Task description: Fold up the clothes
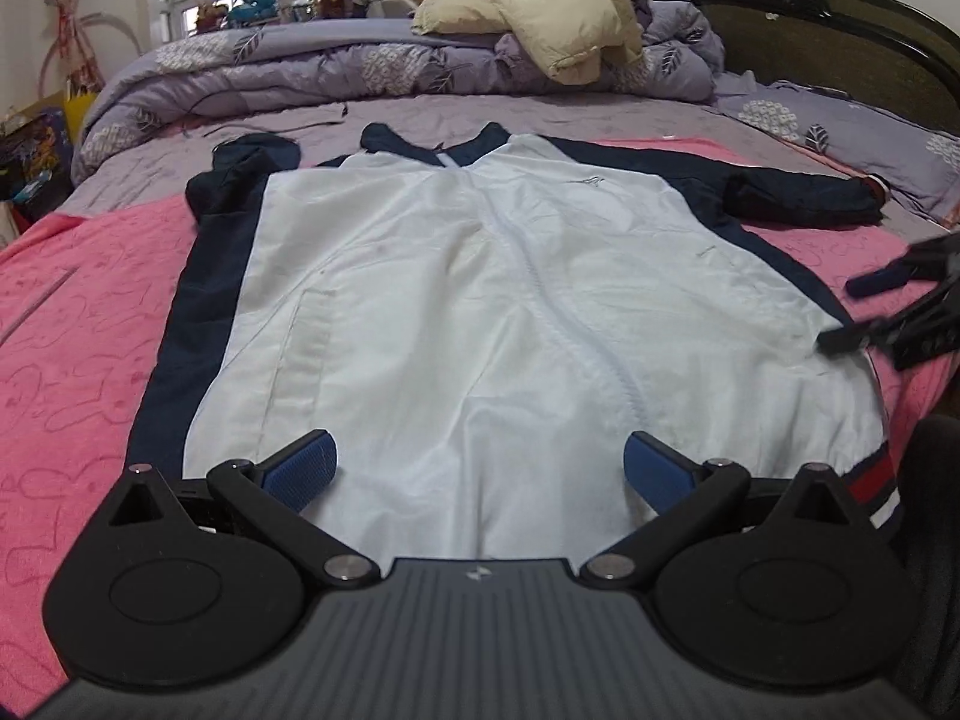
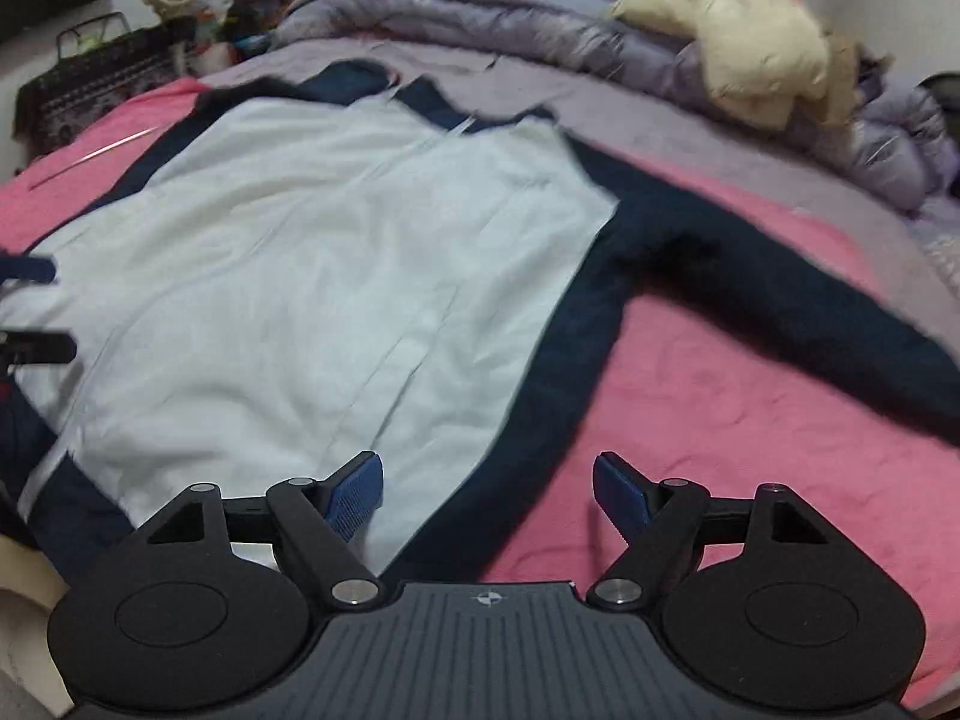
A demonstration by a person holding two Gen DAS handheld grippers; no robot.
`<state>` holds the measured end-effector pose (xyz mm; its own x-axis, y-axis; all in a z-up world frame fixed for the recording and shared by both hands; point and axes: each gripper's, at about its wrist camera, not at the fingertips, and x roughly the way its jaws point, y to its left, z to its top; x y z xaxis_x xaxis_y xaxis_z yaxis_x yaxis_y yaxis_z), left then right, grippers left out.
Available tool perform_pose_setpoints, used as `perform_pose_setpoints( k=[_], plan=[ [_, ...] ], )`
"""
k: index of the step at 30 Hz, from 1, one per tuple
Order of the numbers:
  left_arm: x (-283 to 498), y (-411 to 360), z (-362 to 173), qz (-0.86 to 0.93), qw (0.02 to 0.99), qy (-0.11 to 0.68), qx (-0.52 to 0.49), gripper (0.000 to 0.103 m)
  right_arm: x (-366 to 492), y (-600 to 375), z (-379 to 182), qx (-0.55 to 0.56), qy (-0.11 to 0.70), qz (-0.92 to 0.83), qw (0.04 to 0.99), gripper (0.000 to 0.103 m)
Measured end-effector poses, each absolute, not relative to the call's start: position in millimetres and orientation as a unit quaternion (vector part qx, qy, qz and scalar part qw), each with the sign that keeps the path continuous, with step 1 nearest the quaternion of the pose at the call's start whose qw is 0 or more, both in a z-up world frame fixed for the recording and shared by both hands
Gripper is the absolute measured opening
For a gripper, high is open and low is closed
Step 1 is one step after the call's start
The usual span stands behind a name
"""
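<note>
The jacket [image 1: 480, 300] lies flat on the pink blanket [image 1: 78, 312] of the bed, white front up, zipper closed, collar pointing away from me. My left tool [image 1: 478, 471] hangs over the jacket's hem, near the middle, its jaws spread wide with nothing between them. My right tool [image 2: 487, 489] is over the jacket's navy side panel, where it meets the blanket, jaws also wide apart and holding nothing. Beyond that tool, one navy sleeve [image 2: 798, 306] stretches straight out from the jacket across the blanket. The other sleeve [image 1: 240, 174] lies bunched against the jacket's far shoulder. Behind the jacket's collar sits a heaped purple quilt [image 1: 336, 72] with a cream coat [image 1: 528, 6] on top.
</note>
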<state>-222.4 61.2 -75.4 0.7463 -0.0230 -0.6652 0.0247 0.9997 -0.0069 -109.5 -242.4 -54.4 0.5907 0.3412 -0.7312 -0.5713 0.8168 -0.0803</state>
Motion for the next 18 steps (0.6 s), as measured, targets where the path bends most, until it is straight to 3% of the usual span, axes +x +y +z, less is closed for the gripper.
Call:
perform_pose_setpoints(
  k=[3,7,11,12,14,18],
  plan=[
    [-224.2,71.2,-62.0,0.000,0.943,0.334,0.004,0.103,-98.5,-229.6,-35.8,-0.096,0.337,0.286,0.892,0.081],
    [-194.8,100.6,-6.4,0.027,0.962,0.268,0.038,0.103,-71.3,-184.4,-34.2,-0.071,0.293,0.312,0.901,0.084],
    [-104.3,137.0,29.7,0.079,0.962,0.258,0.045,0.103,-41.8,-129.7,-65.1,-0.049,0.323,0.341,0.881,0.073],
    [-77.0,144.8,32.4,0.096,0.960,0.260,0.048,0.103,-38.4,-117.7,-82.8,-0.057,0.338,0.341,0.876,0.070],
    [-16.7,155.8,24.6,0.127,0.951,0.274,0.063,0.103,-42.9,-101.8,-111.7,-0.073,0.315,0.334,0.885,0.077],
    [96.7,171.8,-15.4,0.164,0.924,0.331,0.101,0.103,-45.9,-102.8,-112.4,-0.073,0.308,0.331,0.889,0.080]
  ],
)
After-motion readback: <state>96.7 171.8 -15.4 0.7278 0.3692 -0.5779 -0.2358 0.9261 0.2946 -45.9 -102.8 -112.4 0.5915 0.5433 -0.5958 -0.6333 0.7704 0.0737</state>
